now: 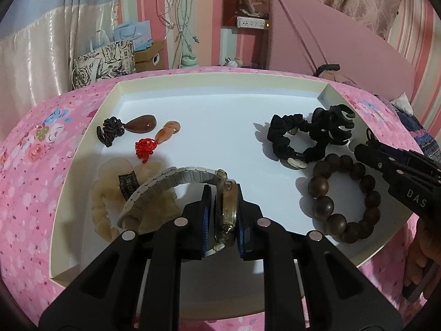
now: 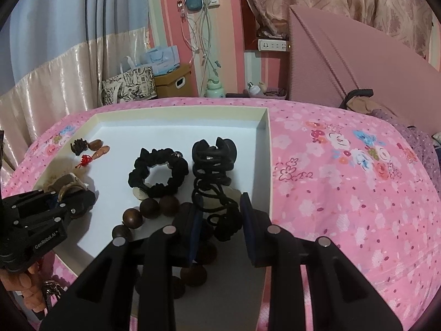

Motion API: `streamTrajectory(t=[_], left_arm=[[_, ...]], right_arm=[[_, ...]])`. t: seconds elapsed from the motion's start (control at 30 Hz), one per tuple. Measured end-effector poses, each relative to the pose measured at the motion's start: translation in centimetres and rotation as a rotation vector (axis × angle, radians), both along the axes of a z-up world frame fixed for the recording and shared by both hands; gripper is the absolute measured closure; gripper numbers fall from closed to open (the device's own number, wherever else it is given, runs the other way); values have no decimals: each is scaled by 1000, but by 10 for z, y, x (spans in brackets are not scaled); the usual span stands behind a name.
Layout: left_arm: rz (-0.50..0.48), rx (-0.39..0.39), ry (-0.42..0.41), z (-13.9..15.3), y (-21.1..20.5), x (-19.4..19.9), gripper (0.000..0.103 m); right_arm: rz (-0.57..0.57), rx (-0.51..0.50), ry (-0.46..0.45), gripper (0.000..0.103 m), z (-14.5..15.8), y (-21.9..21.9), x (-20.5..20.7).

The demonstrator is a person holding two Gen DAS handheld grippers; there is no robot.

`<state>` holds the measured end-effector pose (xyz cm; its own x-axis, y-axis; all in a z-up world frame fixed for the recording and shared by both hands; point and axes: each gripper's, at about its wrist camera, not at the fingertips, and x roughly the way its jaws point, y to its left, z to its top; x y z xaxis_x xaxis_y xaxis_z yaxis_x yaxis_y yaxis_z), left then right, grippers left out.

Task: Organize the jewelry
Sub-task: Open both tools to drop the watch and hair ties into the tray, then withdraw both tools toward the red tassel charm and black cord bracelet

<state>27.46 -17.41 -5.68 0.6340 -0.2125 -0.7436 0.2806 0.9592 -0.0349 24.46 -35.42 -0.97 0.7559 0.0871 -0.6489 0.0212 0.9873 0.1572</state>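
Note:
My left gripper [image 1: 223,215] is shut on a wristwatch [image 1: 226,209] with a grey link band [image 1: 165,184], held just above the white tray [image 1: 220,82]. In the tray lie a brown pendant [image 1: 140,124], an orange pendant with a red knot [image 1: 165,132], a cream scrunchie [image 1: 110,198], a black scrunchie [image 1: 286,140], a black claw clip [image 1: 336,121] and a dark wooden bead bracelet [image 1: 344,198]. My right gripper [image 2: 220,220] is open, its jaws either side of black hair ties [image 2: 217,198] near the claw clip [image 2: 215,151], with the bead bracelet [image 2: 148,212] beneath.
The tray rests on a pink floral bedspread [image 2: 344,179]. A pink board [image 1: 330,41] leans at the back right. Paper bags [image 1: 104,60], a cardboard box [image 2: 173,82], hanging cables and a power strip [image 1: 252,23] stand beyond the bed.

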Motion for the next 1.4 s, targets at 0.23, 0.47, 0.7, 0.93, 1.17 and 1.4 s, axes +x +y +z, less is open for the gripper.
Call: streamTrajectory(t=[0.23,0.47,0.7,0.93,1.17,1.4], left_arm=[[-1,6,-2,1,-1,-1,88],[-1,21,-15,1,-3,-1,88],[-10,27,-19,1,-4,-1,74],[-12,36,-94,9,-7,-13,50],[16,1,-199,25,2,-31,40],[38,-51,-227,109,47,-61,38]], right_arm=[[-3,-1,-7,75,-1,2,-1],[-4,-14,-20,68,0,3,-3],[-29,-12,-34,59,4,0,-6],[-24,-7,-66,55,13,-1,-12],[-54,31,-111,55,30,-10,-21],[-94,61,-156,49,55,-22,-44]])
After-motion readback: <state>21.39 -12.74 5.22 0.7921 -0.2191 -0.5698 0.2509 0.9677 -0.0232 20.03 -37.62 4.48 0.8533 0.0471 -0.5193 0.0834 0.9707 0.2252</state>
